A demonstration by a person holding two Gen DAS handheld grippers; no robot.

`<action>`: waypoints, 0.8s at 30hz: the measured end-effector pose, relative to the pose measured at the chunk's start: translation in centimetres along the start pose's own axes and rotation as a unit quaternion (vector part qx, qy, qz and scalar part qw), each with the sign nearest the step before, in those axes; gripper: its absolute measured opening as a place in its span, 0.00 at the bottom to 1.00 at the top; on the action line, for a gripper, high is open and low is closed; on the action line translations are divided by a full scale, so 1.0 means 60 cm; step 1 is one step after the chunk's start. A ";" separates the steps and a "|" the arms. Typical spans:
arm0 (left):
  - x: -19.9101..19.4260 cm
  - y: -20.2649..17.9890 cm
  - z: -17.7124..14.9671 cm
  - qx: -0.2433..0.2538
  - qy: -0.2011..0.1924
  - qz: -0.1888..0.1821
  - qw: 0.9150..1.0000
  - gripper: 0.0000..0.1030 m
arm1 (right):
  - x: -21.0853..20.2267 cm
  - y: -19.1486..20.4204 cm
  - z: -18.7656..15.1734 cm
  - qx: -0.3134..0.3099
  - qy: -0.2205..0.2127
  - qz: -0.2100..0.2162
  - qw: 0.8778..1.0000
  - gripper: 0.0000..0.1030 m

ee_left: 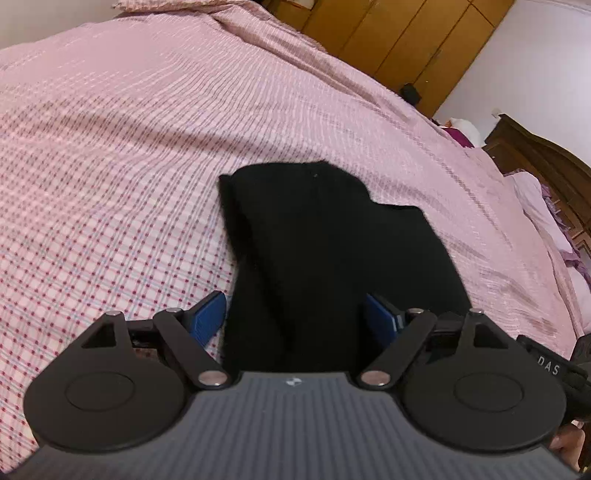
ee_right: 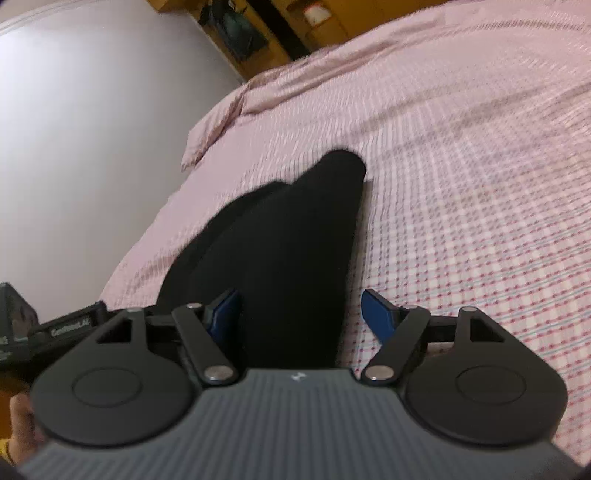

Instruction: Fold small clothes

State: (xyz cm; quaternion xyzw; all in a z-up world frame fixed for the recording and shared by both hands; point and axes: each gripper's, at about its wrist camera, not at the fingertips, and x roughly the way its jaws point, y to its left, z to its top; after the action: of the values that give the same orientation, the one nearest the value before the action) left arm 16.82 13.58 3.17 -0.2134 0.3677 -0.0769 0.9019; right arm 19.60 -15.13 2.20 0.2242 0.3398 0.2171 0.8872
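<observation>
Black garment (ee_left: 325,251) lies folded on checked bedsheet (ee_left: 110,184).

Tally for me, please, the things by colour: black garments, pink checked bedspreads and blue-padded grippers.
Black garment: 1
Pink checked bedspread: 1
Blue-padded grippers: 2, the left gripper and the right gripper
Total: 4

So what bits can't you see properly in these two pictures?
- Black cloth, left wrist view: near edge hidden behind the left gripper; no folds readable in the dark fabric.
- Black cloth, right wrist view: blurred, its near end hidden by the right gripper.
- Bed cover: cut off by the frame edges.
- Wardrobe: cut off at the top.
</observation>
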 end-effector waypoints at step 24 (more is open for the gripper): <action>0.014 0.020 -0.004 -0.047 0.006 -0.094 0.994 0.42 | 0.049 0.000 0.012 0.036 0.010 0.051 0.998 0.49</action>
State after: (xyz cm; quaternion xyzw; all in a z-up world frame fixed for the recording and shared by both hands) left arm 17.26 14.32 1.97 -0.2884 0.3549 -0.1456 0.8773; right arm 22.10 -13.72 1.19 0.2713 0.3448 0.2522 0.8625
